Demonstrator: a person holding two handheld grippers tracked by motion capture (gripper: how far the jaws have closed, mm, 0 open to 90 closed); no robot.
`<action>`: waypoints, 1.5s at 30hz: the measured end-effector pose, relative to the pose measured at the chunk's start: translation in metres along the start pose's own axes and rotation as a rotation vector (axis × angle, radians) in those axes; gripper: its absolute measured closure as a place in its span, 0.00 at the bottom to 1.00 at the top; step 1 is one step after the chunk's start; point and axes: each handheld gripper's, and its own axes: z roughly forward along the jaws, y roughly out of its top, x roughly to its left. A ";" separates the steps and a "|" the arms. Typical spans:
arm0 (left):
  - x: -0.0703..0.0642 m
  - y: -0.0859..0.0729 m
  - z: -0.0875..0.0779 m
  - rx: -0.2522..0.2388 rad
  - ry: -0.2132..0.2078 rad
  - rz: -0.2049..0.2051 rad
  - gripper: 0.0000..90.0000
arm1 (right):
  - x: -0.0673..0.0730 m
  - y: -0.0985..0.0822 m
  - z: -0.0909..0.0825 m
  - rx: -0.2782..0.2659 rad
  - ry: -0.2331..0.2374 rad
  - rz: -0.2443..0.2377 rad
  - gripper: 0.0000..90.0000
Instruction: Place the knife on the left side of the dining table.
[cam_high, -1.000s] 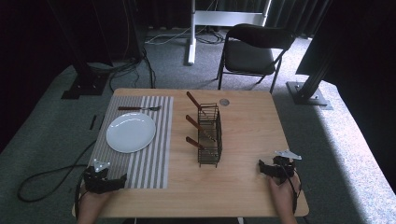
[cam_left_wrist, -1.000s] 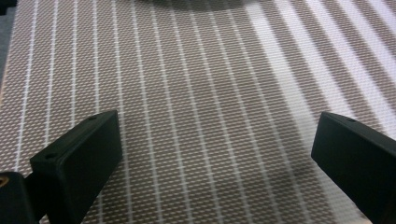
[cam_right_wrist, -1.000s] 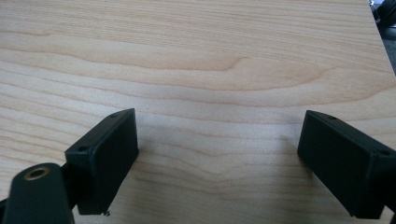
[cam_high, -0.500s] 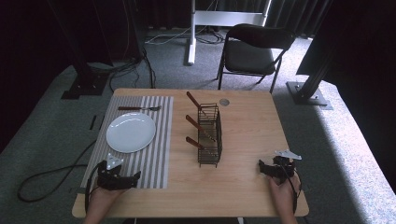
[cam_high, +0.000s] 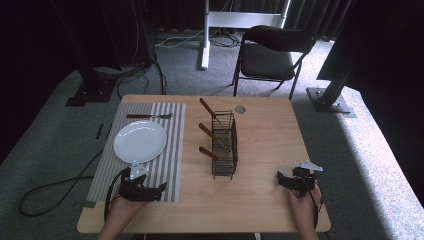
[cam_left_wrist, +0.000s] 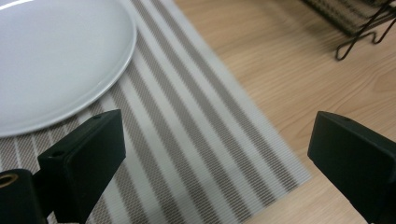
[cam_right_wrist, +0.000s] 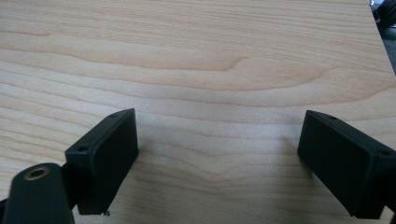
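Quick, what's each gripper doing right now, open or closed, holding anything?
Left gripper: open, empty, over the striped placemat beside the white plate.
Right gripper: open, empty, over bare table.

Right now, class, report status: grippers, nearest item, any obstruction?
Left gripper open over striped mat. Right gripper open over bare table. Plate nearest, untouched. Nothing blocking.

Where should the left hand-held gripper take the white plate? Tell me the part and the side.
Take the white plate by its near rim, coming in low from the person's side with the left hand-held gripper. The plate lies flat on the striped placemat, so only its thin, slightly raised edge offers a hold; the jaws already stand wide open.
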 end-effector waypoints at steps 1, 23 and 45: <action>-0.002 0.002 0.000 -0.008 -0.007 0.004 0.05 | 0.000 0.000 0.000 0.000 0.000 0.000 0.13; -0.046 0.059 0.008 -0.068 -0.146 0.104 0.05 | 0.000 0.000 0.000 -0.001 0.000 -0.001 0.13; -0.079 0.110 0.022 -0.148 -0.281 0.093 0.24 | 0.000 0.000 0.000 -0.002 -0.002 0.000 0.13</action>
